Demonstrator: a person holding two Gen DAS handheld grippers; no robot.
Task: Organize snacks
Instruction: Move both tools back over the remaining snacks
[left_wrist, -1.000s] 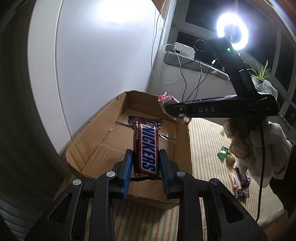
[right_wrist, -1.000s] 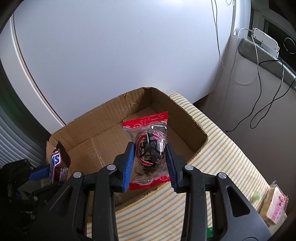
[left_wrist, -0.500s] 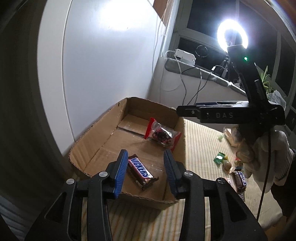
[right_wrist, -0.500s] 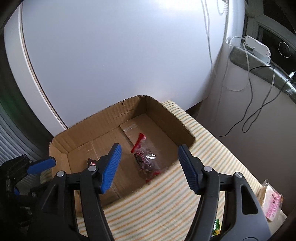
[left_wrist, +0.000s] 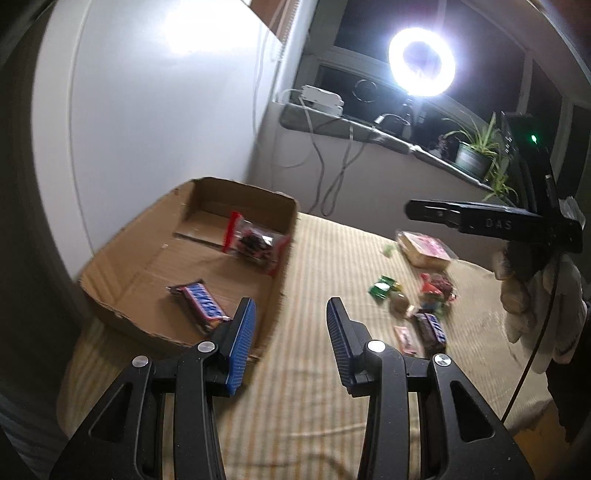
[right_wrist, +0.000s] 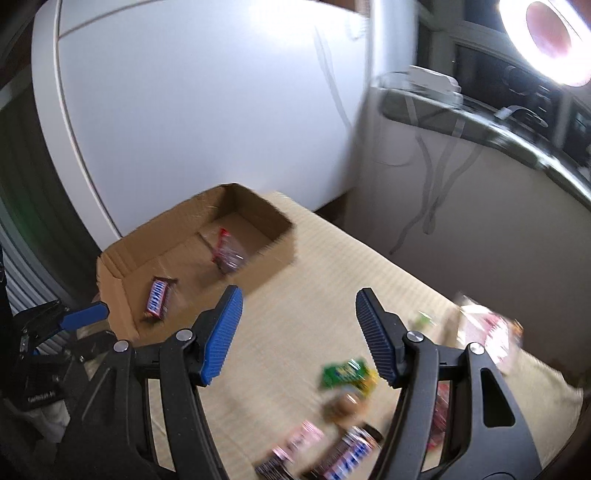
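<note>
A shallow cardboard box (left_wrist: 284, 218) (right_wrist: 110, 266) stands at the left of the striped table. Inside lie a Snickers bar (left_wrist: 201, 306) (right_wrist: 158, 297) and a red-edged clear snack packet (left_wrist: 255, 242) (right_wrist: 227, 253). My left gripper (left_wrist: 290, 332) is open and empty, over the table just right of the box. My right gripper (right_wrist: 297, 334) is open and empty, above the cloth between the box and a loose pile: a green packet (right_wrist: 347, 371), a round snack (right_wrist: 345, 404), a second Snickers bar (right_wrist: 347, 456) (left_wrist: 432, 328), a pink packet (right_wrist: 295, 443).
A pink-wrapped bread pack (left_wrist: 424, 247) (right_wrist: 487, 332) lies at the far right of the table. A white wall panel rises behind the box. A ring light (left_wrist: 421, 62) and a windowsill with cables and a plant (left_wrist: 476, 147) lie beyond. The right gripper's body (left_wrist: 491, 221) shows in the left wrist view.
Both grippers opened and dropped their snacks into the box: the Snickers bar from the left, the red packet from the right. Both have since pulled back and swung right toward the loose pile.
</note>
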